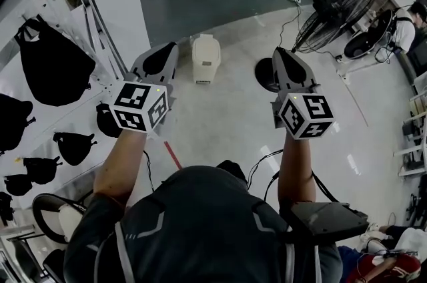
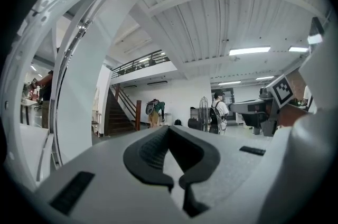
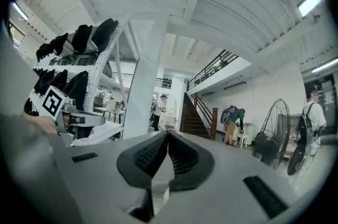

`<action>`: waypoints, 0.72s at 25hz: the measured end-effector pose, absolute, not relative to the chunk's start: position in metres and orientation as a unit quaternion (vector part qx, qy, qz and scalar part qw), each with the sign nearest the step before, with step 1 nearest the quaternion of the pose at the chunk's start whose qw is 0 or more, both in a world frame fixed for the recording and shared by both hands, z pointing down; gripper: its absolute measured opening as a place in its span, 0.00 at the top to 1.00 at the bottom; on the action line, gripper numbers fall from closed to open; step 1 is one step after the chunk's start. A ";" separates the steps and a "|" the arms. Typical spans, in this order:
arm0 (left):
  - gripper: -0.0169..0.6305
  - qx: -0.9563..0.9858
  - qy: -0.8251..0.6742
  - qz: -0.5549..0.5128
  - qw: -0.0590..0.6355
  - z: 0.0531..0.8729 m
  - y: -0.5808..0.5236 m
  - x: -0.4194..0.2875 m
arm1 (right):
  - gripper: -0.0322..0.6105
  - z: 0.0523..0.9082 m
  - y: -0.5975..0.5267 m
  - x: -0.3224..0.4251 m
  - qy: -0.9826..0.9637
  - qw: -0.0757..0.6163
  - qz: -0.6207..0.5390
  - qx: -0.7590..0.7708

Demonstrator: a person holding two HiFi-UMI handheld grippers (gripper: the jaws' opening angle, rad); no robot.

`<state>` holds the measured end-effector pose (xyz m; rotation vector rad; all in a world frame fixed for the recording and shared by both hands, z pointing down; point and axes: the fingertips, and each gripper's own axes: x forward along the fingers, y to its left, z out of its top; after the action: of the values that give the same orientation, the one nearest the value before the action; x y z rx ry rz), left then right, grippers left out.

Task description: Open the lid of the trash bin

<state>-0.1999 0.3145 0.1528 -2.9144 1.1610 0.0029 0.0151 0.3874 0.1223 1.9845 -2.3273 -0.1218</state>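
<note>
On a pale polished floor, white metal rack (image 1: 93,5) hung with black fabric bags (image 1: 53,68) at left, left gripper (image 1: 173,45) clenched on nothing, small white plastic trash bin (image 1: 205,58) standing ahead between both grippers, lid shut, right gripper (image 1: 277,51) clenched, empty, black floor fans (image 1: 331,16) at right.

place: industrial hall | cues: concrete floor (image 1: 227,118), floor fans (image 1: 331,18), mezzanine staircase (image 3: 197,117)
</note>
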 end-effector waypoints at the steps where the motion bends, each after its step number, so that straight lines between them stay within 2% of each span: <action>1: 0.96 -0.929 0.371 0.001 0.001 0.155 0.313 -0.202 | 0.91 0.124 0.386 0.014 -0.760 0.040 -0.039 0.648; 11: 0.96 -0.913 0.407 -0.001 0.007 0.162 0.270 -0.201 | 0.91 0.139 0.322 0.019 -0.783 0.024 -0.029 0.621; 18: 0.96 -0.897 0.442 0.013 0.004 0.158 0.207 -0.172 | 0.91 0.136 0.241 0.056 -0.804 0.016 -0.034 0.594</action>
<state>-0.1721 0.2074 0.1578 -2.8106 1.3833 0.0394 0.0562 0.2408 0.1362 1.8469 -2.5003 -0.1059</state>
